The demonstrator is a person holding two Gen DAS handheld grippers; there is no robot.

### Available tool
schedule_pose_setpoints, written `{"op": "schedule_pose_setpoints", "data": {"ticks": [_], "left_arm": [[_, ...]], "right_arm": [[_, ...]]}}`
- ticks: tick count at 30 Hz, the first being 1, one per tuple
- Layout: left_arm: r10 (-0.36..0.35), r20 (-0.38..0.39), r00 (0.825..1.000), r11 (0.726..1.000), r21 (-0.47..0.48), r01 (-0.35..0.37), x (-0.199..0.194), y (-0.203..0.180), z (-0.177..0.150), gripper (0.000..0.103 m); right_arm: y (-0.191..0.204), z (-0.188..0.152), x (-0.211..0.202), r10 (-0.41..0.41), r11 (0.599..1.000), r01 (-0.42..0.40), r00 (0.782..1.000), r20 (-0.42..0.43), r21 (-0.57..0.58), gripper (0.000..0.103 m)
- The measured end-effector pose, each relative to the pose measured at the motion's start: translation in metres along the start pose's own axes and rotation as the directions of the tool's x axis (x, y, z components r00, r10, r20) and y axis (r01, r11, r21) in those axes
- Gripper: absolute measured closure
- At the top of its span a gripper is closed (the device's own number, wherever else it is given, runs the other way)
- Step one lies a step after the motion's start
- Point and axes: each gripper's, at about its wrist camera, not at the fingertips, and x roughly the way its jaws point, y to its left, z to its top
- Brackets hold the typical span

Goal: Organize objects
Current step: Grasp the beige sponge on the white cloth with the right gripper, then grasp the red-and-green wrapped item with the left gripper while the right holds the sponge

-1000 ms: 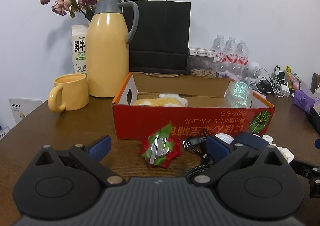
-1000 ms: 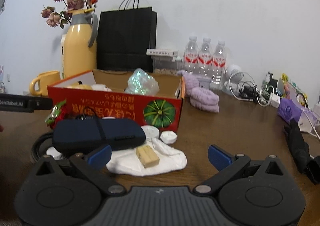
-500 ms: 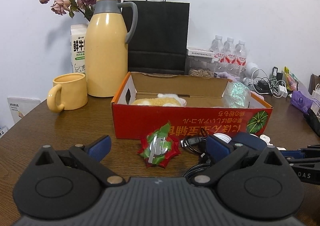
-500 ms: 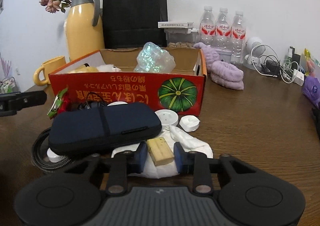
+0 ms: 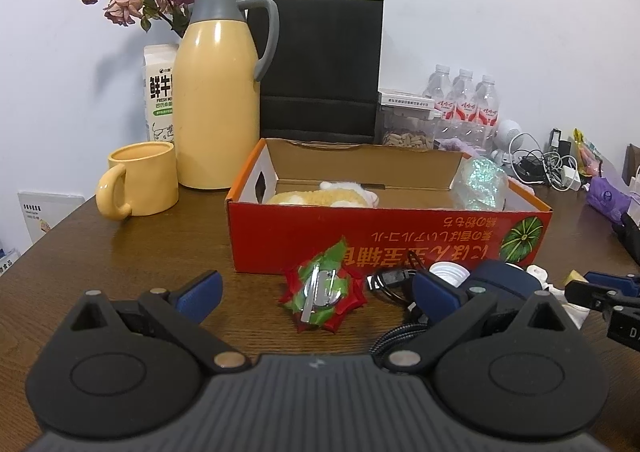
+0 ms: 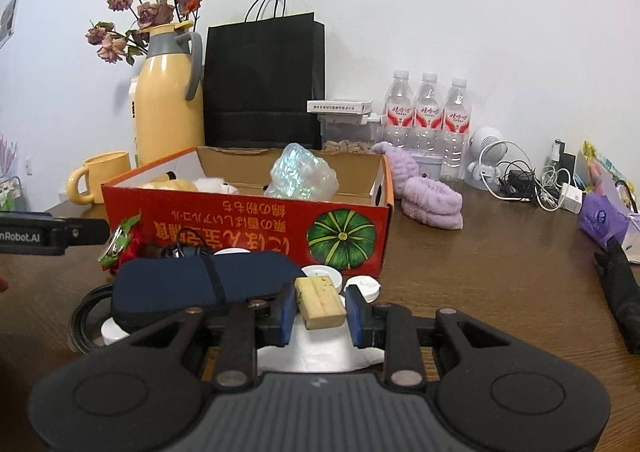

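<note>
My right gripper [image 6: 320, 310] is shut on a tan block [image 6: 319, 302] and holds it above a white cloth [image 6: 320, 354], in front of the red cardboard box [image 6: 248, 223]. The box holds a plush toy [image 6: 180, 184] and an iridescent wrapped lump [image 6: 302, 175]. My left gripper [image 5: 316, 294] is open and empty, with a red and green bow [image 5: 324, 290] on the table between its fingers. A dark blue case [image 6: 204, 282] lies left of the block, over a black cable [image 6: 86, 316] and white lids [image 6: 362, 288].
Behind the box stand a yellow thermos [image 5: 218, 107], yellow mug [image 5: 138, 179], milk carton [image 5: 160, 91], black paper bag [image 5: 320, 67] and three water bottles [image 6: 426, 119]. Purple slippers [image 6: 430, 201] and tangled chargers [image 6: 532, 183] lie to the right.
My right gripper moved in on the tan block, shut on it and lifted it off the white cloth. My left gripper stayed open and hardly moved.
</note>
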Motion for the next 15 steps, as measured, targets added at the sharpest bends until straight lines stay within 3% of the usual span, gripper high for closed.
{"op": "schedule_pose_setpoints", "data": {"ticks": [15], "left_arm": [[0.048, -0.03, 0.998, 0.999, -0.02, -0.049, 0.003, 0.013, -0.001, 0.0]], "right_arm": [[0.0, -0.001, -0.001, -0.009, 1.0, 0.009, 1.0, 0.012, 0.007, 0.078]]}}
